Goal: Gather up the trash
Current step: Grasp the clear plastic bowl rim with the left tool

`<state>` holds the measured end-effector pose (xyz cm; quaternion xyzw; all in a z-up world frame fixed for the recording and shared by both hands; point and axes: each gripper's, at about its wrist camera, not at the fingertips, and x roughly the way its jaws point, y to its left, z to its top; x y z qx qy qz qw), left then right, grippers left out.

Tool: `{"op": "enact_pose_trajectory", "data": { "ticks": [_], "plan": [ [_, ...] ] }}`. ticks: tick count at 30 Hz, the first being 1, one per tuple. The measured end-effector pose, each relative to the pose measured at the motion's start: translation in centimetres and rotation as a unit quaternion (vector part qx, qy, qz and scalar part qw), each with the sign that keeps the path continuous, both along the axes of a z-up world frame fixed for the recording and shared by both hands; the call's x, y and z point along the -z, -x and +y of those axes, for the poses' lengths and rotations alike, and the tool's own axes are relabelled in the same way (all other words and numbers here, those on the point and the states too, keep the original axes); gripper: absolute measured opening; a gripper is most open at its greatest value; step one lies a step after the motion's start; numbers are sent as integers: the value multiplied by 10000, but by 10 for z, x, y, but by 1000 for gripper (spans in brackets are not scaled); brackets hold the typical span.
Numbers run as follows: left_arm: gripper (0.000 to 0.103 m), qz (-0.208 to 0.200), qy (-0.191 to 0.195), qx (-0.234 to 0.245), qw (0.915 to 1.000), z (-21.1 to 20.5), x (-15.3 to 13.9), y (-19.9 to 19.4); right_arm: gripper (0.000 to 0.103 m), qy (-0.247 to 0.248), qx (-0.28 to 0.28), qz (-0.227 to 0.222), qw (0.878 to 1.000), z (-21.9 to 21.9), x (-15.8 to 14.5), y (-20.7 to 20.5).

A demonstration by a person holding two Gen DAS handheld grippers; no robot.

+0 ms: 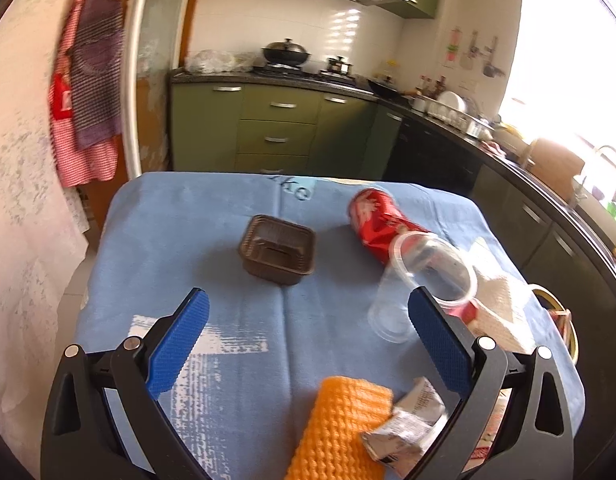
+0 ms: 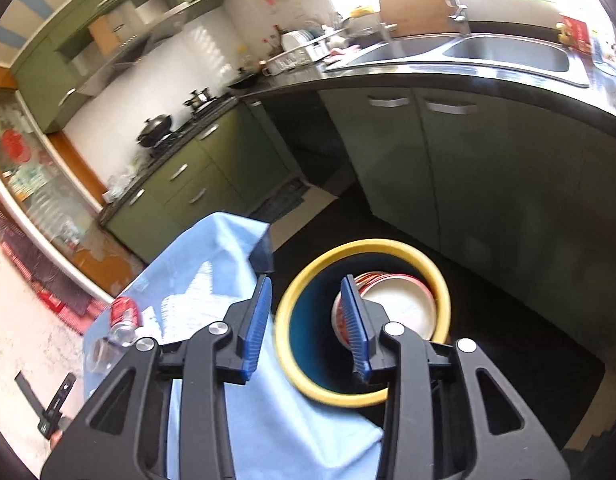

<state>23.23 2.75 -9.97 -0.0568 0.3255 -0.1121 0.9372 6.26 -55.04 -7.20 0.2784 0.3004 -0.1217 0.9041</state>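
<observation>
1. The right claw [image 2: 306, 326] is hanging partly open with nothing between its blue pads, above the yellow-rimmed bin [image 2: 286, 344], which is sitting at lower centre of the right wrist view, just off the counter's [image 2: 212, 264] cloth-covered edge. A red-and-white paper bowl [image 2: 403, 308] is lying inside the bin.
2. The left claw [image 1: 308, 316] is standing wide open and empty, pointing down over the blue cloth [image 1: 168, 240].
3. The clear plastic cup [image 1: 423, 280] is lying on its side just ahead of the left claw's right pad, its long axis running from lower left to upper right, mouth leaning against the crushed red can [image 1: 377, 220].
4. The brown plastic tray [image 1: 276, 249] is sitting ahead, centre frame, well apart from the cup, with open cloth all round it.
5. The orange foam net [image 1: 339, 428] and crumpled paper wrapper [image 1: 407, 428] are lying under the left claw, at the lower edge.
6. Judging by this, the left claw is nearer all remaining trash; the cup looks the closest pick, though gripping across its thin wall may crush it.
7. The bin's rim is peeking in at the right edge of the left view, so any carry is heading rightward past the counter's edge.
</observation>
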Motion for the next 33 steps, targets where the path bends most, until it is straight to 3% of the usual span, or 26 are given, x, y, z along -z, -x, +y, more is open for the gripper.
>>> {"op": "enact_pose_trajectory", "data": {
  "ticks": [6,17,24,33],
  "plan": [
    [98,190,-45,673,9975,-18,-11,7,39,22,-234,-129,9996,11,-5,3],
    [98,416,-915,1654,9811,-83,-4,-5,41,-114,-620,-227,9978,22,1,2],
    [98,736,-853,1837,9765,-108,-1,-30,42,-133,-764,-197,9968,26,9,1],
    [98,1043,-875,1631,9772,-120,14,-57,42,-244,-845,-134,9960,24,19,-9]
  ]
}}
